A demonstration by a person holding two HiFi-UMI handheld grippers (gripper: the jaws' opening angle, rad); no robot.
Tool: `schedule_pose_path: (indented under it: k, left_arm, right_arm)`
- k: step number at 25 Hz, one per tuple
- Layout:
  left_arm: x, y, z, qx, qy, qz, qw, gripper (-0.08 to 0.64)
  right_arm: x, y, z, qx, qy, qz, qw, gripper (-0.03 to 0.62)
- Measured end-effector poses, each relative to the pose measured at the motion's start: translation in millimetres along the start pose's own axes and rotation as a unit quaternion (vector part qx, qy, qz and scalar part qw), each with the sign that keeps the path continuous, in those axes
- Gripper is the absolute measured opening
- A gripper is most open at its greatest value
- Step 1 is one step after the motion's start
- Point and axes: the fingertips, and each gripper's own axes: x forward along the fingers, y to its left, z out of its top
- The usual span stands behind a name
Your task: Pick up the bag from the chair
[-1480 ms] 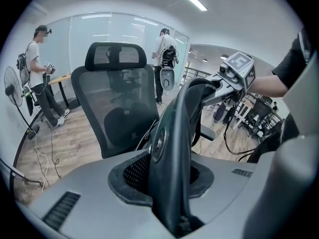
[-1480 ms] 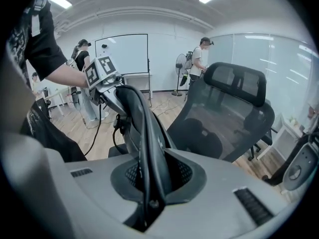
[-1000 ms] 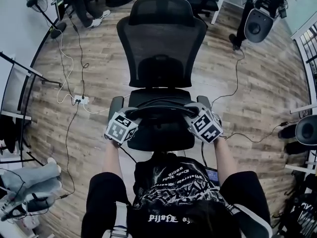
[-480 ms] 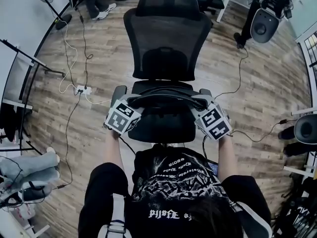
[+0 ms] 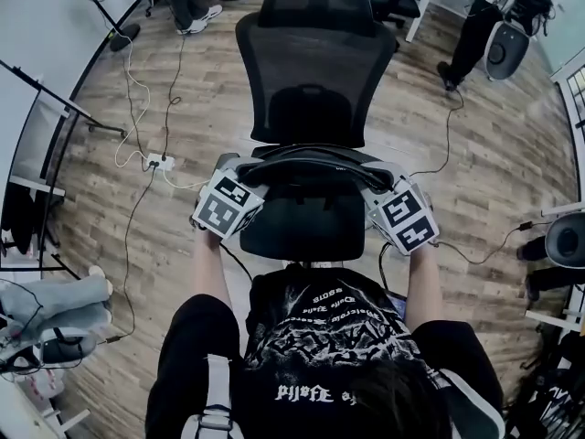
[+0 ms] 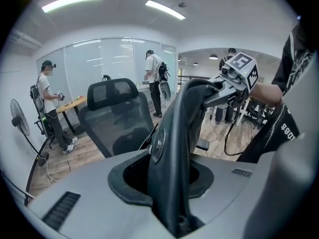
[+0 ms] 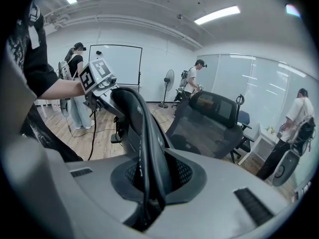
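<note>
A black bag handle (image 5: pixel 311 162) arcs over the seat of the black mesh office chair (image 5: pixel 311 62). My left gripper (image 5: pixel 244 180) is shut on its left end and my right gripper (image 5: pixel 377 184) on its right end. In the left gripper view the handle (image 6: pixel 174 148) is pinched between the grey jaws and runs up to the right gripper (image 6: pixel 234 78). From the right gripper view the handle (image 7: pixel 144 153) leads to the left gripper (image 7: pixel 102 83). The bag's body cannot be told apart from the dark seat (image 5: pixel 302 231).
Cables and a power strip (image 5: pixel 157 163) lie on the wooden floor to the left, and another cable (image 5: pixel 475 245) to the right. Several people stand at the room's far side (image 6: pixel 50 108). A standing fan (image 7: pixel 168 81) and more chairs stand around.
Both grippers have moved a little apart along the handle and farther over the seat, so the handle's arc is wider. Both stay shut on it.
</note>
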Motion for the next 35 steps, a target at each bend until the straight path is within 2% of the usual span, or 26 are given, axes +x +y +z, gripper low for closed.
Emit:
schedule_pose_path:
  k: [6, 35]
  left_arm:
    - [-1, 0, -4, 0.006, 0.001, 0.005, 1.0, 0.098]
    - [0, -18, -22, 0.005, 0.005, -0.019, 0.9998, 0.098]
  right_arm:
    - [3, 4, -1, 0.005, -0.005, -0.007, 1.0, 0.044]
    - [7, 20, -20, 0.0, 0.006, 0.0, 1.0, 0.043]
